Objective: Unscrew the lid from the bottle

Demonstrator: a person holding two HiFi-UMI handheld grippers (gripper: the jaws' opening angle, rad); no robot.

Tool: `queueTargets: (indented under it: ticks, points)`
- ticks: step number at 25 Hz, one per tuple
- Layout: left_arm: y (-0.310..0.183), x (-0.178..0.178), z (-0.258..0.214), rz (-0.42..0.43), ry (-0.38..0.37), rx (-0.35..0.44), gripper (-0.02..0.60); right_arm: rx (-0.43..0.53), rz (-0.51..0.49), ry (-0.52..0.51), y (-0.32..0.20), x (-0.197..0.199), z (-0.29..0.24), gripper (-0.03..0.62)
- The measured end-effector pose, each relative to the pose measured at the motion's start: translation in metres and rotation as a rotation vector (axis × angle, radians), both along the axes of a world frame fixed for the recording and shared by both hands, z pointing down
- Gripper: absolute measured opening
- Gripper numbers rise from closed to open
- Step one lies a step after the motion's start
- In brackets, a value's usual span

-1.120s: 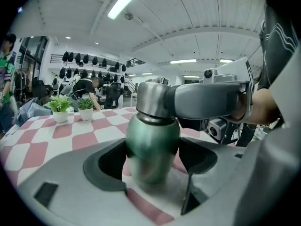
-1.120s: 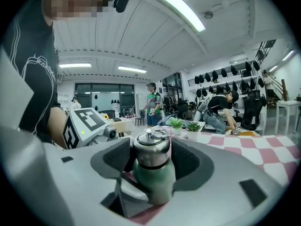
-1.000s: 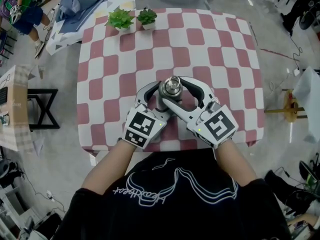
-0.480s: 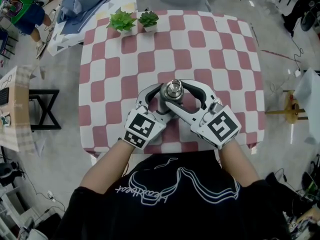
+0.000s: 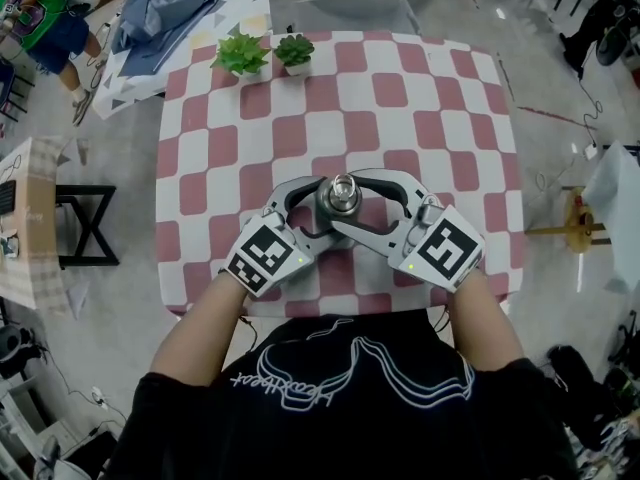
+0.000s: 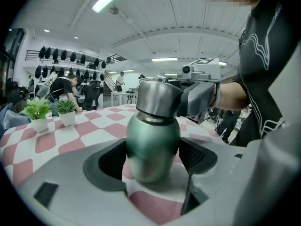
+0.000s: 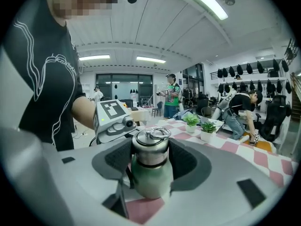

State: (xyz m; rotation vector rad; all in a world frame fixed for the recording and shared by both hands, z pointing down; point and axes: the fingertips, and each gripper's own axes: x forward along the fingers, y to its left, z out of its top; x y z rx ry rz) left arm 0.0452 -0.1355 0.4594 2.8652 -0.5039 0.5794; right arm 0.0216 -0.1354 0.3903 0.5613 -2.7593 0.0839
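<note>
Gripping: left gripper (image 6: pixel 151 161) clamps the one bottle (image 6: pixel 153 145) at its body, right gripper (image 7: pixel 150 160) clamps its one lid (image 7: pixel 151 147); two potted plants (image 5: pixel 240 55) (image 5: pixel 294 50) well apart behind.

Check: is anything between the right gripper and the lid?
Nothing visible does. The right gripper has the lid between its jaws, pads against its sides. The left gripper clamps the bottle lower down, on its green body.

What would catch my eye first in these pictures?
A green bottle with a steel lid stands on the near half of a red-and-white checked table. The left tool clamps its green body, the right tool the lid. Two small potted plants sit at the far left corner.
</note>
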Motion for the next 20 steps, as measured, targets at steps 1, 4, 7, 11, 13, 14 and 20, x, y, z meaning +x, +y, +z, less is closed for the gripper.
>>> queueTargets:
  ticks: [1, 4, 7, 11, 13, 14, 20]
  points:
    - [0.0002, 0.0, 0.0, 0.019, -0.001, 0.0, 0.351, -0.001, -0.018, 0.009, 0.0002, -0.0001, 0.0002, 0.25]
    - [0.0009, -0.0009, 0.0002, 0.083, -0.008, -0.002, 0.351, -0.008, -0.068, 0.033, 0.0005, -0.0015, 0.0006, 0.25]
    - [0.0021, -0.0022, 0.0009, 0.16, -0.019, -0.005, 0.351, -0.018, -0.116, 0.048, 0.0011, -0.003, 0.0013, 0.25]
    - [0.0025, -0.0037, 0.0016, 0.27, -0.032, -0.008, 0.351, -0.025, -0.172, 0.071, 0.0006, -0.0045, 0.0025, 0.25]
    - [0.004, -0.0043, 0.0021, 0.318, -0.044, -0.011, 0.351, -0.03, -0.2, 0.085, 0.0016, -0.0052, 0.0031, 0.25]
    - [0.0042, -0.0043, 0.0019, 0.336, -0.048, -0.012, 0.351, -0.033, -0.212, 0.093, 0.0016, -0.0053, 0.0031, 0.25]
    - [0.0048, -0.0065, 0.0013, 0.362, -0.039, -0.02, 0.351, -0.045, -0.227, 0.083, 0.001, -0.0079, 0.0028, 0.25]
